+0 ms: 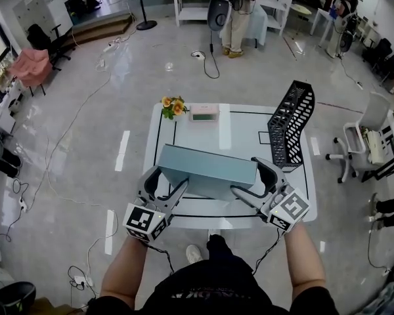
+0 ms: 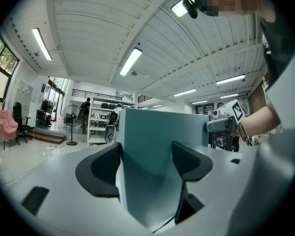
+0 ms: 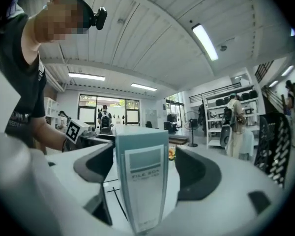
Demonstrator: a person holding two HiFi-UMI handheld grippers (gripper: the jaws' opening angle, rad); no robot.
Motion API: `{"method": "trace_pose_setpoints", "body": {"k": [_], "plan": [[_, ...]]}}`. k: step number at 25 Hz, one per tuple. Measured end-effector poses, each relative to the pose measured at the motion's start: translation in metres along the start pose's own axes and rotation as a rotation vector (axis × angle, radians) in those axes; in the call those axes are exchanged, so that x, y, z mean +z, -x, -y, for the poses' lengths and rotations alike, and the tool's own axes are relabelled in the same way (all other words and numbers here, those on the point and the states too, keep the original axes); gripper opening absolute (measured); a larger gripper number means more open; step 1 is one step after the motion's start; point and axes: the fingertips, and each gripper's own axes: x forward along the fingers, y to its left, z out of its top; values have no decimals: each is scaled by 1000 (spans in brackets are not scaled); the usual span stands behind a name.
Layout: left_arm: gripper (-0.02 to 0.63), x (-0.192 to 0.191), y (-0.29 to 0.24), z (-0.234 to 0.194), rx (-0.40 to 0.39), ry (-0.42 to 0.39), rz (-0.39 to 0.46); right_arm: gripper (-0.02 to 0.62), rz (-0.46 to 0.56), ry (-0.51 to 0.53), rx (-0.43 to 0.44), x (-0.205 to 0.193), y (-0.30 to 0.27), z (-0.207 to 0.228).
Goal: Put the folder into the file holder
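The jaws of the left gripper (image 1: 165, 184) are clamping one end of the teal box-shaped folder (image 1: 207, 172), while the right gripper (image 1: 253, 181) is holding its jaws wide around the labelled end, a gap showing beside one pad. The folder is spanning the near part of the white square table (image 1: 240, 130), apart from the black mesh file holder (image 1: 290, 126) standing at its right edge

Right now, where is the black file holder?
Head view: the black mesh file holder stands at the white table's right edge, just beyond the right gripper.
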Motion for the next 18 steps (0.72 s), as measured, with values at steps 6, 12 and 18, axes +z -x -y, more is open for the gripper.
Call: {"method": "trace_pose_setpoints", "body": {"k": [6,12,18], "plan": [[330,0,-1,0,-9,4,3,380,-72,55,135,-9,-25,-7],[327,-1,-3,-5,-7,12,6,374,-77,101,157,-17,-43,-15],[327,-1,-2,-13,-23,24,11,347,-66,134,143,-17,-47,-27]]}}
